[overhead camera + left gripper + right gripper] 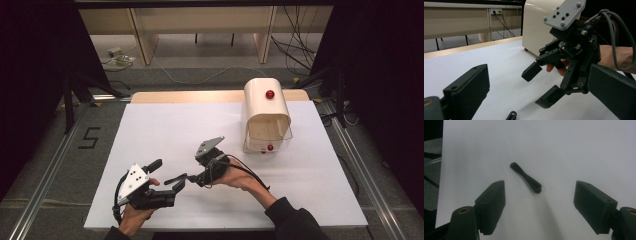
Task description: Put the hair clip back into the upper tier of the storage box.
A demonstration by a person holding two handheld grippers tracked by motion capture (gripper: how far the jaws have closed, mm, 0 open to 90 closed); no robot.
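Your right tongs [176,181] are standing wide open w/ nothing between the jaws, and they are pointing toward the left side of the white counter [165,125]. In the right gripper view the small black dumbbell-shaped plastic piece [526,177] is lying flat on the counter just ahead of the jaws, approx. in the middle of the gap, not touching either jaw. In the left gripper view one end of that piece [511,115] is showing at the bottom edge, below the right tongs [539,86], which are hanging above the counter w/ jaws apart.

Your left tongs [167,177] are also open and are gripping nothing; they are sitting low near the front-left part of the counter, w/ the jaw tips very near the right tongs.

The cream-coloured rounded box w/ red knobs [265,112] is standing at the far right of the counter, well apart from both tongs; its clear front flap [268,135] is facing you.
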